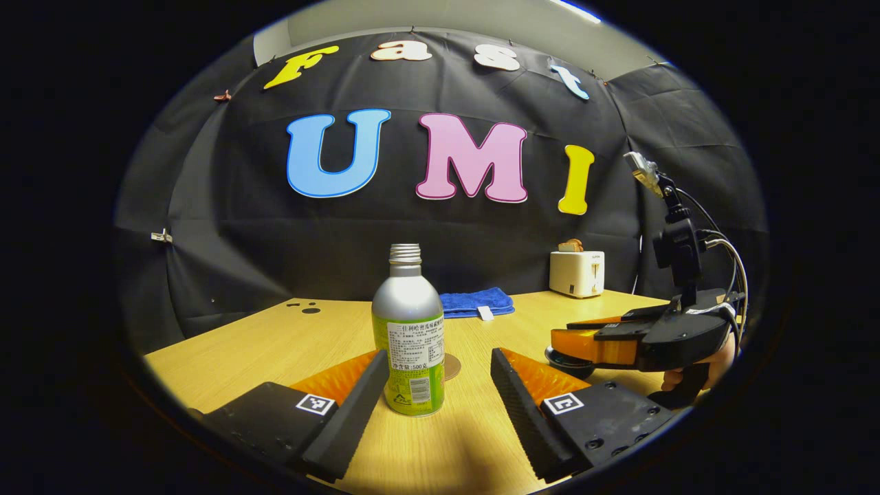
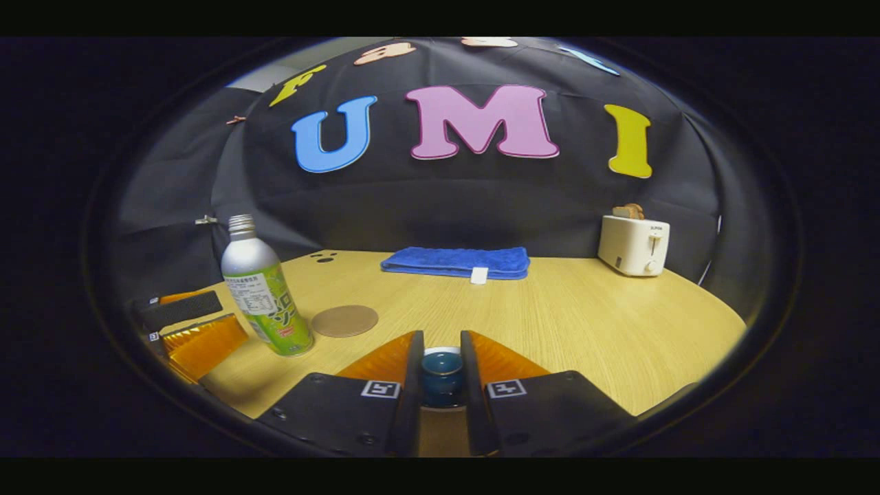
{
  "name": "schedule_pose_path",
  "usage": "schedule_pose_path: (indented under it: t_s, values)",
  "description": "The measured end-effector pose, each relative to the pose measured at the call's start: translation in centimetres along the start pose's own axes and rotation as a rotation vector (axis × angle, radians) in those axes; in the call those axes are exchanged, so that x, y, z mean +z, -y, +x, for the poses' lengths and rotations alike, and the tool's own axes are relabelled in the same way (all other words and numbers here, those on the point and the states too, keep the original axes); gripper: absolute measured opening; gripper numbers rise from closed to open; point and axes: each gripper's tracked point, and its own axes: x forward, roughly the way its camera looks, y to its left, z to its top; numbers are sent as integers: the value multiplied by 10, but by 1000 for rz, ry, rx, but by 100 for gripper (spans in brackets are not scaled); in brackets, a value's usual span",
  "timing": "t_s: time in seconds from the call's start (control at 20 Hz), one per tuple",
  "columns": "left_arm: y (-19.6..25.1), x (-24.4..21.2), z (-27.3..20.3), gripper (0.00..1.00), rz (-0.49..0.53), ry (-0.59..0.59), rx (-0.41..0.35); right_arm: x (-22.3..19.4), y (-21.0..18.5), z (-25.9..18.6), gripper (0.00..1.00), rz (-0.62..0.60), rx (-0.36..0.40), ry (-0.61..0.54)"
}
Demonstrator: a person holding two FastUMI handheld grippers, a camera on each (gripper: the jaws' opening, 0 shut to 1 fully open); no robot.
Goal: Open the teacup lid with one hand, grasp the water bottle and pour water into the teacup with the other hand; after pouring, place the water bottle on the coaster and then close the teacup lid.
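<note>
The water bottle (image 1: pixel 408 333) stands upright on the tabletop (image 1: pixel 275 344), neck at twelve o'clock, uncapped, between the spread fingers of the left tool (image 1: pixel 433 392), which is released and touches nothing. Bare wood lies at its nine o'clock out to the near edge. The round coaster (image 2: pixel 344 320) lies flat at the bottle's three o'clock in the right gripper view, half hidden behind it in the left gripper view. The right tool (image 2: pixel 440 375) is clenched on the knob of the teacup lid (image 2: pixel 441 364); the cup beneath is mostly hidden. Towel (image 2: pixel 457 262) and toaster (image 2: pixel 633 245) sit at the far edge.
</note>
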Motion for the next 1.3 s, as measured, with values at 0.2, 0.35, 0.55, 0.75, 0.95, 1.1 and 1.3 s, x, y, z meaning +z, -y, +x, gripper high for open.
schedule_pose_path:
  t_s: [0.2,0.35,0.55,0.75,0.95,1.1,1.3]
  values:
    - [-2,0,0,95,-1,0,10,-2,-5,-6,31,66,50,-9]
    - [-5,0,2,95,-1,-1,32,10,4,-18,29,75,57,4]
    - [-18,-1,14,94,-2,-3,68,35,27,-46,28,68,40,59]
    - [-25,-1,29,95,-2,-3,80,41,59,-73,24,74,-5,88]
    - [-22,-2,47,95,2,-14,55,42,88,-93,24,92,-56,103]
    - [-29,-4,62,95,2,-22,74,42,98,-105,24,101,-71,111]
    - [-28,-11,83,95,15,-65,52,33,103,-115,28,112,-76,107]
